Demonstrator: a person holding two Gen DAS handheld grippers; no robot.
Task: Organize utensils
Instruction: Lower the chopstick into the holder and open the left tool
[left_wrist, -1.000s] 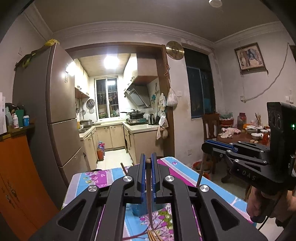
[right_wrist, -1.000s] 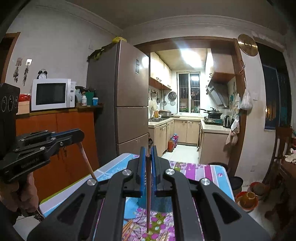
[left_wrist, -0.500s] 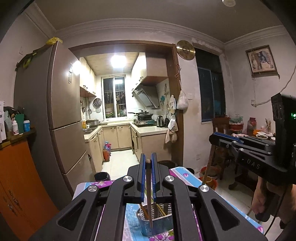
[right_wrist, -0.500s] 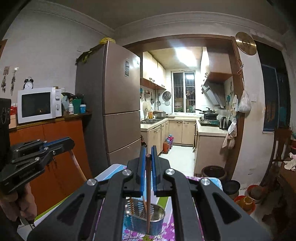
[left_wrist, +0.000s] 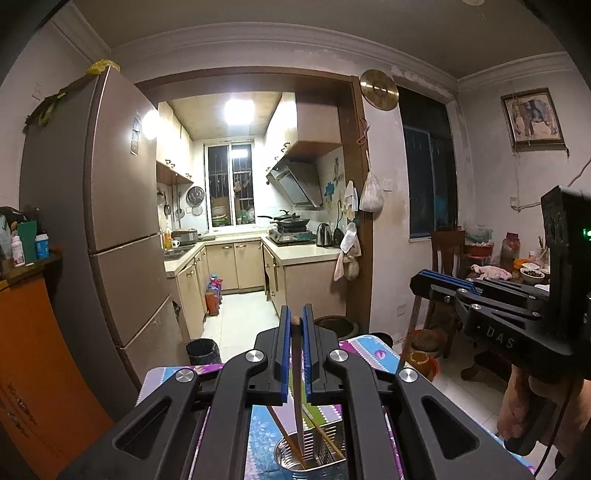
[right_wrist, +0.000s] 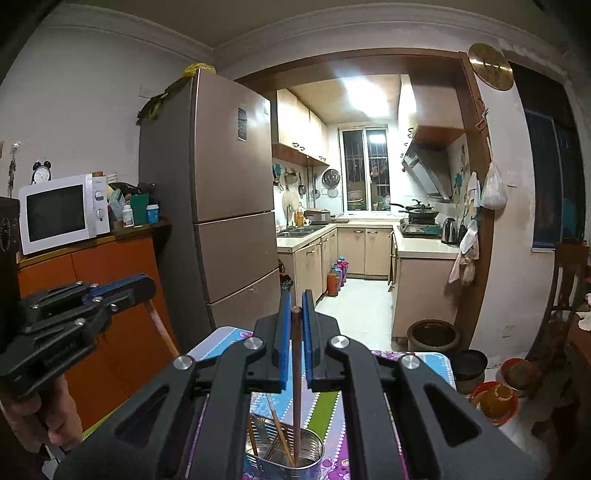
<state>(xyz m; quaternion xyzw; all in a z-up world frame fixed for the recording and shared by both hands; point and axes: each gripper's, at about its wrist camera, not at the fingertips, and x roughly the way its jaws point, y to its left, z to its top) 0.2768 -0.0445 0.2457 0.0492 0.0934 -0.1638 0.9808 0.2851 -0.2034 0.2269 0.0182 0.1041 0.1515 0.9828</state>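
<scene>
Two grippers, each clamped on one chopstick above a metal holder.
Left gripper (left_wrist: 294, 325) pinches a chopstick (left_wrist: 297, 387); right gripper (right_wrist: 294, 308) likewise; holder (right_wrist: 284, 456) contains about three chopsticks.

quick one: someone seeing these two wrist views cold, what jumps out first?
Each gripper is shut on a single wooden chopstick: the left gripper and the right gripper each hold one upright over the metal utensil holder at the bottom centre. Behind, the brightly lit kitchen draws the eye through the doorway.

fridge (left_wrist: 122, 206) left | lit kitchen — window (left_wrist: 229, 184) behind | orange cabinet (right_wrist: 96, 295) — microwave (right_wrist: 59, 212) on top
</scene>
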